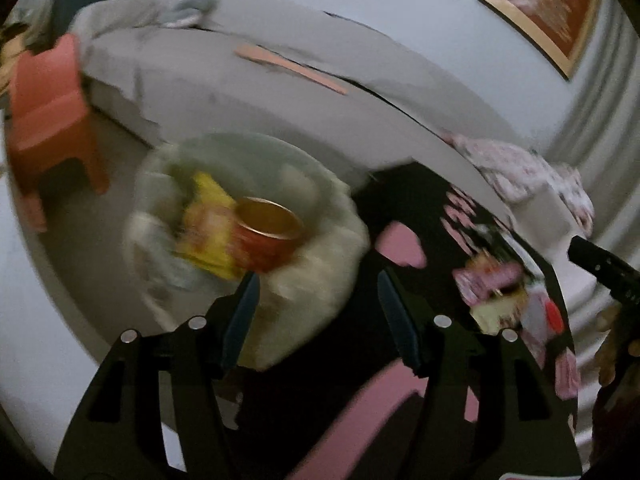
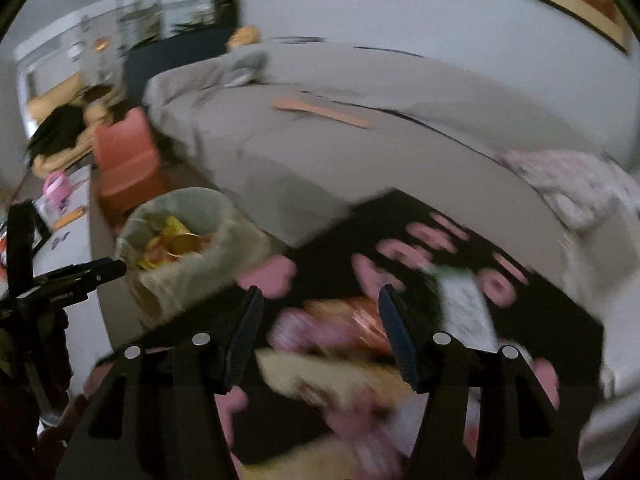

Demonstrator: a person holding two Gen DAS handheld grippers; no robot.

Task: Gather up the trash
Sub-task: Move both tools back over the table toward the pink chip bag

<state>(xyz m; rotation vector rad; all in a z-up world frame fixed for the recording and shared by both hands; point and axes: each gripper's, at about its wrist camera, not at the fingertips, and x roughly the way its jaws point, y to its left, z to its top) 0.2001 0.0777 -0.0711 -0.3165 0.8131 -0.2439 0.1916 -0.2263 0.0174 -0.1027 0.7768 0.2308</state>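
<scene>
A bin lined with a pale bag [image 1: 320,216] stands on the floor left of a black and pink mat [image 1: 400,208]. It holds a yellow wrapper [image 1: 208,236] and a red can [image 1: 268,236]. My left gripper [image 1: 316,284] is open and empty just above the bin's near rim. The bin also shows in the right wrist view [image 2: 240,236]. My right gripper [image 2: 320,300] is open above a blurred pile of wrappers [image 2: 344,332] on the mat [image 2: 540,320]. The pile also shows in the left wrist view [image 1: 504,292].
A long grey sofa [image 2: 360,148] runs behind the mat, with a patterned blanket [image 2: 576,184] at its right end. A small orange chair [image 2: 128,160] stands left of the sofa. A white paper [image 2: 468,308] lies on the mat.
</scene>
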